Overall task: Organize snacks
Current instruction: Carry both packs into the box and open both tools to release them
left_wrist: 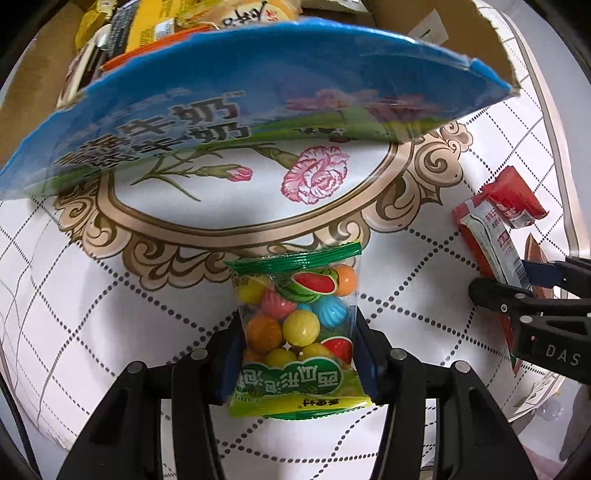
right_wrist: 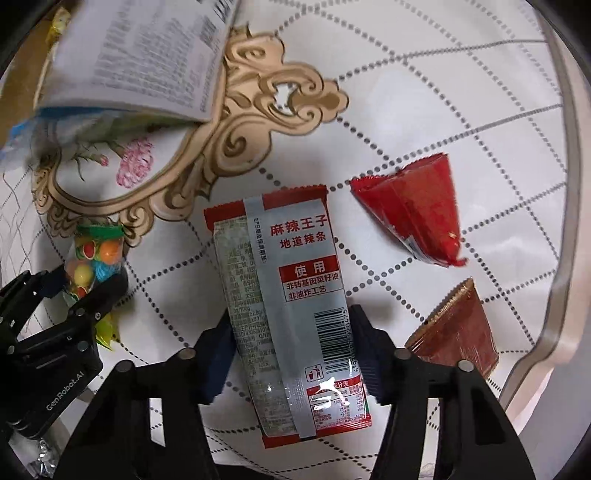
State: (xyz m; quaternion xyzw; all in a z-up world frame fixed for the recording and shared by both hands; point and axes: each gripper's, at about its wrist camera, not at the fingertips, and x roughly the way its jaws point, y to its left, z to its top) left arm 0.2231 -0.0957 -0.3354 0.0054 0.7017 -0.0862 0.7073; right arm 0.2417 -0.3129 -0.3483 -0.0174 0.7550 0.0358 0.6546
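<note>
Two snack packets are held at once, one in each pair of tongs, above a desk [right_wrist: 424, 92] covered in a white cloth with a dotted lattice and a gold scrollwork frame around pink carnations.

The left tongs [left_wrist: 299, 354] are clamped on a clear bag of watermelon bubble gum balls [left_wrist: 297, 332], their pads pressing its two long sides around mid-height. The bag's long axis runs straight out along the fingers: the green sealed end with the watermelon picture points away from the camera, the yellow-green labelled end points back toward it. In the right wrist view the same bag shows at the left edge.

The right tongs [right_wrist: 291, 350] are closed on a red and silver spicy strip packet [right_wrist: 288, 302], gripping its long edges near the barcode. Its long axis also lies along the fingers, tilted slightly left at the far end, printed back side up.

Beyond the gum bag, a blue milk carton flap [left_wrist: 258, 92] hangs over the cloth from a cardboard box [left_wrist: 406, 22] holding yellow and orange packets.

On the cloth right of the spicy strip packet lie a red wrapper [right_wrist: 413, 210] and, nearer, a brown wrapper [right_wrist: 458, 332], well apart from each other.
</note>
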